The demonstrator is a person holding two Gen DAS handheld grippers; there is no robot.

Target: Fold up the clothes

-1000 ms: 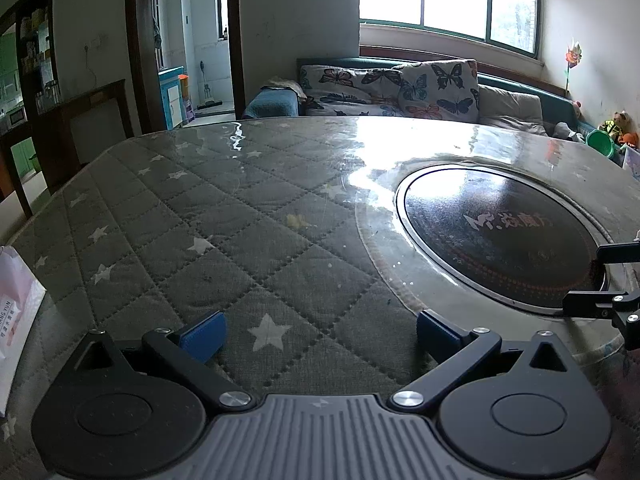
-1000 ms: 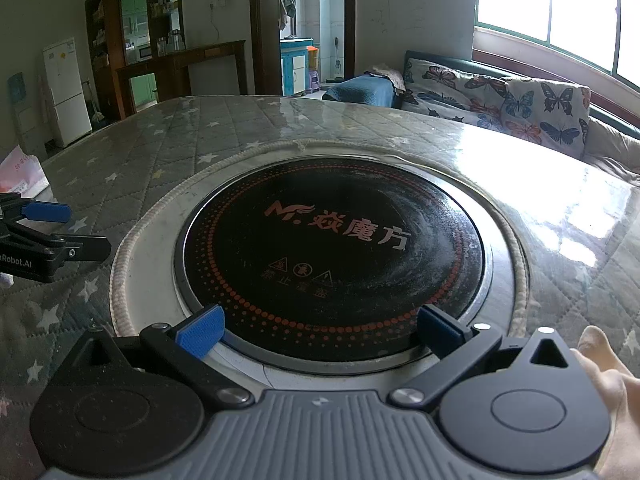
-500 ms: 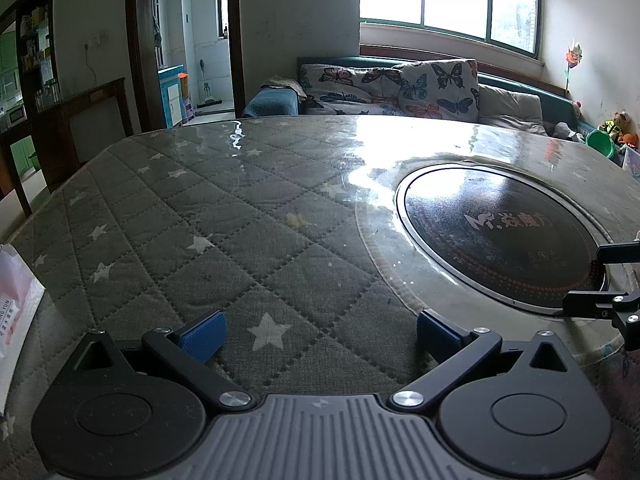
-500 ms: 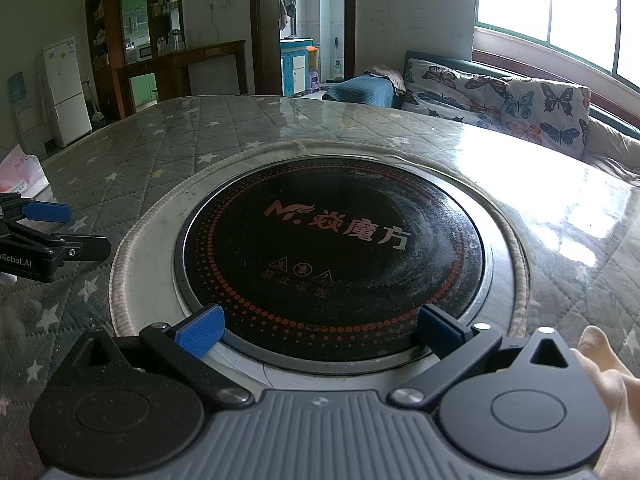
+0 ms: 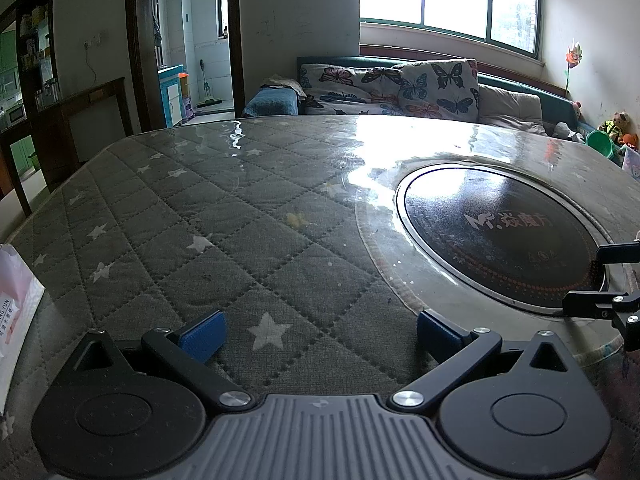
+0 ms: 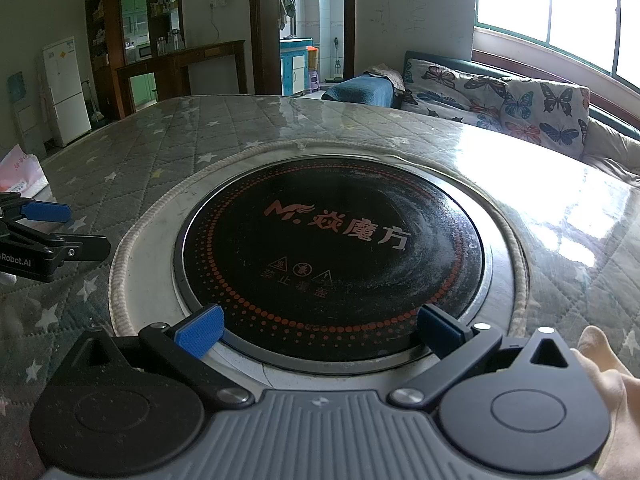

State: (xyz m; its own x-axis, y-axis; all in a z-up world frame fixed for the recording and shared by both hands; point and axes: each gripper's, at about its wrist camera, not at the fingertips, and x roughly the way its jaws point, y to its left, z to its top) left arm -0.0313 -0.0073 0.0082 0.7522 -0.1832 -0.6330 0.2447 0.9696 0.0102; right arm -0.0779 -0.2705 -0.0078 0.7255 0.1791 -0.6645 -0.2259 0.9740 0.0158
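L gripper [image 5: 318, 330] jaws wide apart, nothing between the blue pads; sits low over quilted star cover [image 5: 224, 216] of the table. R gripper [image 6: 318, 330] same: jaws spread, empty, parked at near rim of the round cooktop [image 6: 332, 256] set into table centre. Each sees the other at frame edge, so the two are side by side, near but not touching.

Clothes: none visible in either view. Cover is flat, bare apart from a pink-white bag [image 5: 16, 312] at L edge. Garment prob. off-frame, can't tell where.

Step in hand, my read: waiting/start pose, task not begun. To do it well: bring garment onto the quilted side, not the glossy cooktop zone (slick, glare). Keep jaws apart till over a hem or corner, pinch both corners level, spread flat first.

Garment look: n/a, unseen.

Hand [image 6: 608, 404] at R gripper's right side.
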